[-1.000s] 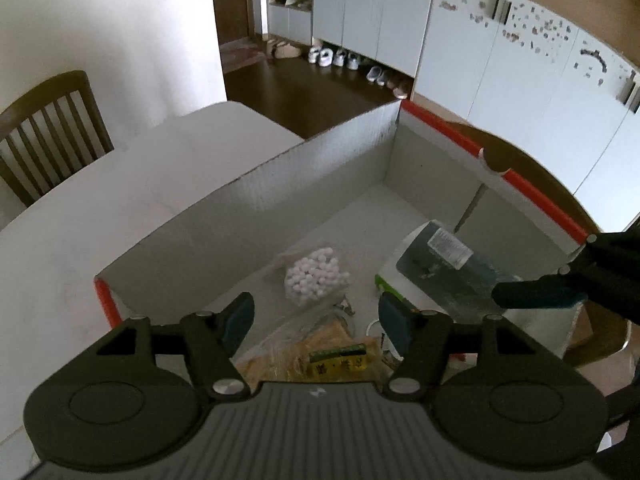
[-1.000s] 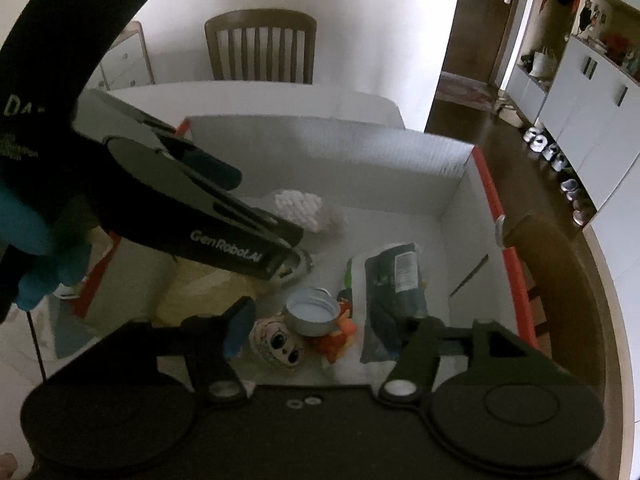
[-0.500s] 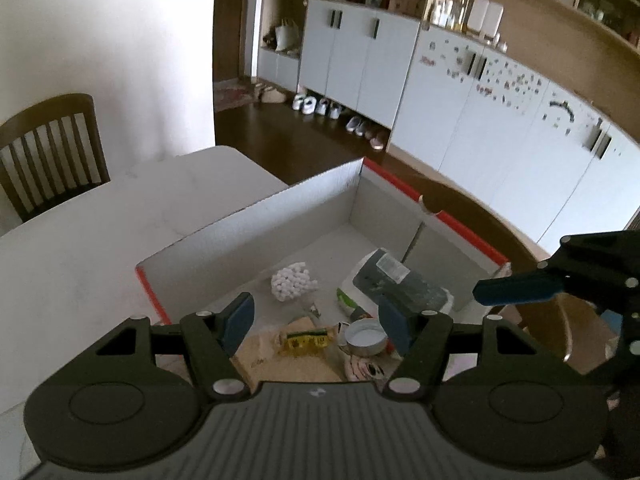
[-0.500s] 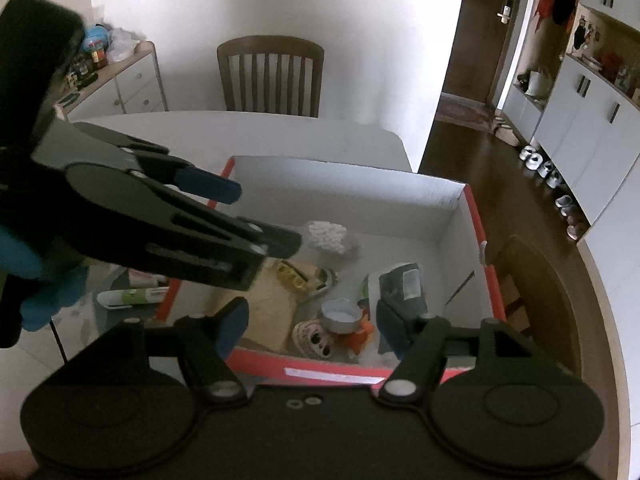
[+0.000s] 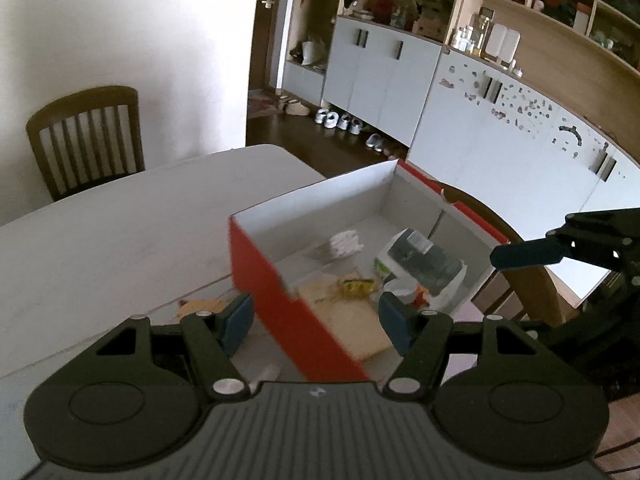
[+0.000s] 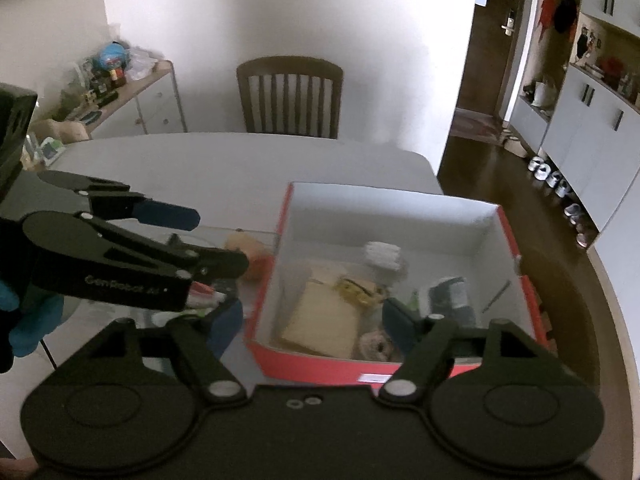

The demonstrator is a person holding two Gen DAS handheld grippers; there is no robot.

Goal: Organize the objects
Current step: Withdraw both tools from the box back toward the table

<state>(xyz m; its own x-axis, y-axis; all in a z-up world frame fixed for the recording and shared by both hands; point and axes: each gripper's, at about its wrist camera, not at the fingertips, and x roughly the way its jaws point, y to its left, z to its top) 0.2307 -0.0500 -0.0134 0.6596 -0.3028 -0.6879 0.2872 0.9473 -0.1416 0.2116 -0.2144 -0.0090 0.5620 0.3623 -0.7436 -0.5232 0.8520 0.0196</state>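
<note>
My left gripper (image 5: 316, 322) hangs above the near red corner of the box (image 5: 276, 292), its fingers spread wide with nothing between them; one blue pad (image 5: 236, 322) sits outside the box over the table (image 5: 120, 240), the other over the box's inside. My right gripper (image 6: 314, 326) is likewise spread wide and empty, above the near red wall of the box (image 6: 320, 368), and it shows up at the right edge of the left view (image 5: 560, 244), off the box's right side. From the right view the left gripper (image 6: 192, 236) reaches in from the box's left, fingers apart. The box stands open on the table (image 6: 240, 168), near its right edge, white inside and red outside. In it lie a bundle of white cotton balls (image 5: 345, 242) toward the far wall, a dark packet (image 5: 424, 258) to the right of them, a tan flat pack (image 6: 320, 320) toward the near wall with a small yellow wrapper (image 6: 354, 286) at its far end, and something round and pale (image 6: 374, 344) by the near wall that is too blurred to name. Outside the box, just beside its left wall, lies an orange-tan object (image 6: 248, 252), with a few small items near it that I cannot make out behind the left gripper. A wooden chair (image 6: 288, 96) stands beyond the table's far side from the box.
</note>
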